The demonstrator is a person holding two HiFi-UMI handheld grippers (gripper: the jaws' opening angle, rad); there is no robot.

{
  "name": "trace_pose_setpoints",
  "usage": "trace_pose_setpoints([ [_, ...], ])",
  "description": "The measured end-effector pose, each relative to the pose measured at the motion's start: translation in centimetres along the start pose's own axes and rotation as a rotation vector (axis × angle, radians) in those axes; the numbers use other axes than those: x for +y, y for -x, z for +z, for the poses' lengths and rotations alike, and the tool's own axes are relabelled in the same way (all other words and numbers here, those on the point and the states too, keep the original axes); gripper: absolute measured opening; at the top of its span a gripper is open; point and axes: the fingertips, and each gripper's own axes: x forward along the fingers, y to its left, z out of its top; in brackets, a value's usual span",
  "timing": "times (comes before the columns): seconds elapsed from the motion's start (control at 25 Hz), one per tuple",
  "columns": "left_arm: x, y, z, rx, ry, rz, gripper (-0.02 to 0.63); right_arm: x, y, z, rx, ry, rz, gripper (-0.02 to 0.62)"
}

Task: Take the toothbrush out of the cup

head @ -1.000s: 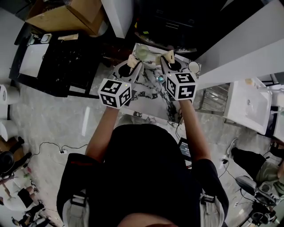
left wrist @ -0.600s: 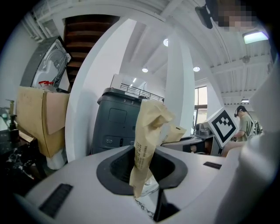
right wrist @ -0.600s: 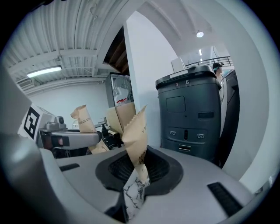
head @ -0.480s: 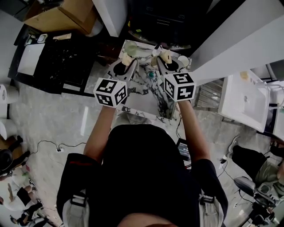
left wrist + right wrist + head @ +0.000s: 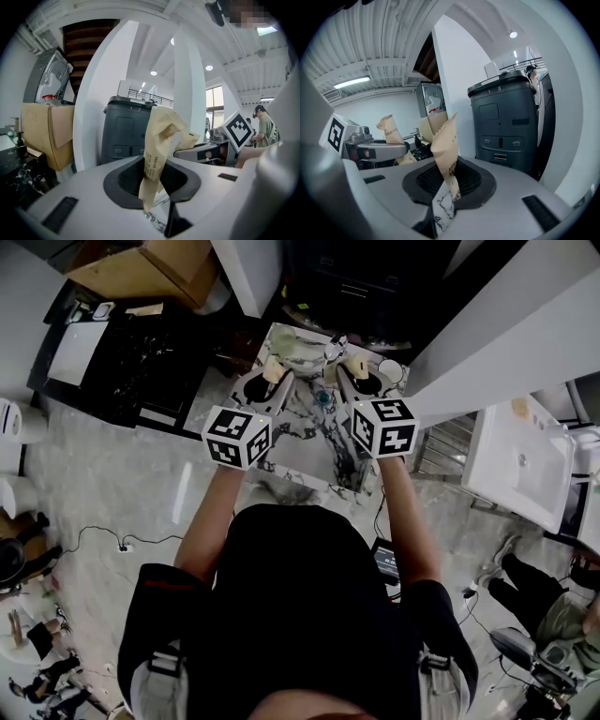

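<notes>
1. Far left in the head view, a cardboard box [image 5: 141,273] sits beyond the dark clutter.
2. My left gripper [image 5: 273,369] is held out over the left side of the marble table [image 5: 300,454]. Its jaws stand narrow, pinched on a tan paper strip [image 5: 157,140] that sticks up between them.
3. Between the two grippers a small teal thing [image 5: 323,397] lies on the table; I cannot tell what it is.
4. My right gripper [image 5: 354,366] is level with the left one and near it. Its jaws are narrow too, nipping a second tan strip [image 5: 446,150].
5. A round white cup [image 5: 389,370] stands at the table's far right corner, just beside the right gripper's tip. The toothbrush is too small for me to pick out.
6. Far right stands a white basin [image 5: 520,460].
</notes>
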Motion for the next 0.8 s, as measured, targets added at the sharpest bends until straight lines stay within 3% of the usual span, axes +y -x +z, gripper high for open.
trace_pose_setpoints([
  [0.8, 5.1, 7.1, 1.8, -0.054, 0.000, -0.069, 0.091, 9.1, -0.9, 0.9, 0.000, 0.008, -0.060, 0.074],
])
